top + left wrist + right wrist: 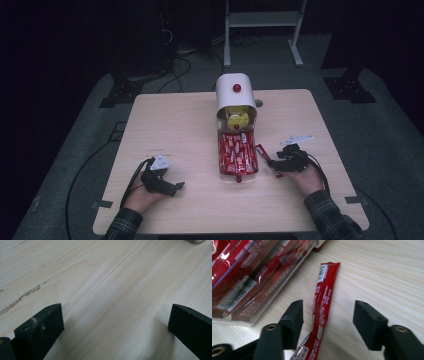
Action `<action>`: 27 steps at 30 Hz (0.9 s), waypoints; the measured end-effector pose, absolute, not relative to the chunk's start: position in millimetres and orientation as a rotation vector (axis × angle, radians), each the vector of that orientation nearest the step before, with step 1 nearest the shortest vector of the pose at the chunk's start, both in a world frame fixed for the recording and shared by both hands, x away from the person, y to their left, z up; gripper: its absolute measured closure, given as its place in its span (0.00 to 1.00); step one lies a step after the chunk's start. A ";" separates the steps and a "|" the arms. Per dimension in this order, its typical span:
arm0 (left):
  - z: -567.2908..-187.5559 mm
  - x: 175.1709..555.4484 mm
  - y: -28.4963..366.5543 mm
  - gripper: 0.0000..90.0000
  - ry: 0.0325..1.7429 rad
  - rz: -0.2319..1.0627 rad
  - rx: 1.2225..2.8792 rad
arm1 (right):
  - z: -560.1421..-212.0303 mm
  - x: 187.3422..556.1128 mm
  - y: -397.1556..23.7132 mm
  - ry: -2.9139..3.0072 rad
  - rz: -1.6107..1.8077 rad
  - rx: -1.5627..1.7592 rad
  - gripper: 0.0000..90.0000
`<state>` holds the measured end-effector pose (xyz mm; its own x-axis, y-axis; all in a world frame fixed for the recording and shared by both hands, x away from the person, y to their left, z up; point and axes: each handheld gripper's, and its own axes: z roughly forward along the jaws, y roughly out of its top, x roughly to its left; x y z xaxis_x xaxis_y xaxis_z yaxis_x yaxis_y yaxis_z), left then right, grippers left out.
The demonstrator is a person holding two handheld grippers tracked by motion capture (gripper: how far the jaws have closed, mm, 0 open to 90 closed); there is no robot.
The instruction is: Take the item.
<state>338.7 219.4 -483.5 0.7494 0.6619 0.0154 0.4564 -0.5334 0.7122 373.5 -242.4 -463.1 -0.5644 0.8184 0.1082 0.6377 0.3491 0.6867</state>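
Note:
A loose red coffee stick sachet lies flat on the wooden table, just right of a clear tray packed with several like sachets. My right gripper straddles the sachet's near part. In the right gripper view its jaws stand apart on either side of the sachet, and neither pad presses on it. The tray lies to the left there. My left gripper rests low at the table's front left, open over bare wood.
A white rounded dispenser with a red knob stands at the table's far middle, its mouth over the tray's far end. A white stand's legs are on the floor beyond the table. Cables trail off the left side.

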 end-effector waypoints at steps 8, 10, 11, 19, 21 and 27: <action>-483.5 338.7 219.4 0.00 0.835 0.370 2.229 | -461.4 374.0 -242.6 2.365 0.996 1.333 0.14; -483.5 338.7 219.4 0.00 0.835 0.370 2.229 | -461.0 373.8 -243.0 2.369 0.994 1.335 0.14; -483.5 338.7 219.4 0.00 0.834 0.370 2.229 | -460.4 373.5 -243.6 2.369 0.995 1.329 0.14; -483.5 338.6 219.4 0.00 0.834 0.370 2.229 | -454.0 369.6 -247.6 2.356 0.988 1.323 0.11; -483.5 338.5 219.4 0.00 0.834 0.369 2.229 | -453.2 366.9 -252.0 2.349 0.972 1.320 0.09; -483.4 338.5 219.5 0.00 0.834 0.370 2.230 | -453.9 362.0 -267.4 2.328 0.978 1.342 0.09</action>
<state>338.5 219.5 -483.4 0.7503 0.6609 0.0163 0.4558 -0.5350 0.7113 362.0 -267.4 -453.9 -0.5287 0.8441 0.0888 0.6542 0.3386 0.6763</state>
